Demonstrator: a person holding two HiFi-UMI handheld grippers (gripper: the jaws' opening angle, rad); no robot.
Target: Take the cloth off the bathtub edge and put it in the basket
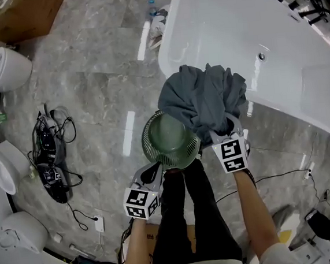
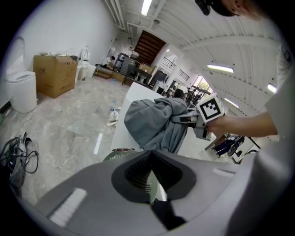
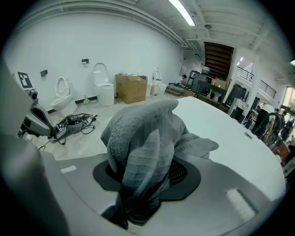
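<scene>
A glossy grey marbled tile floor (image 1: 101, 76) spreads across the room. A brown cardboard box (image 1: 23, 14) stands on it, with a white ceramic toilet (image 1: 2, 69) just beside. A tangle of black cables (image 1: 54, 156) lies nearby, and a small white plug adapter (image 1: 98, 223) rests apart from it.

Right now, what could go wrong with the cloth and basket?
The cloth is bunched and looks wider than the basket, so part may drape over the rim or slip to the floor. The left gripper pinches just the rim, so the cloth's weight might tip the basket.
</scene>
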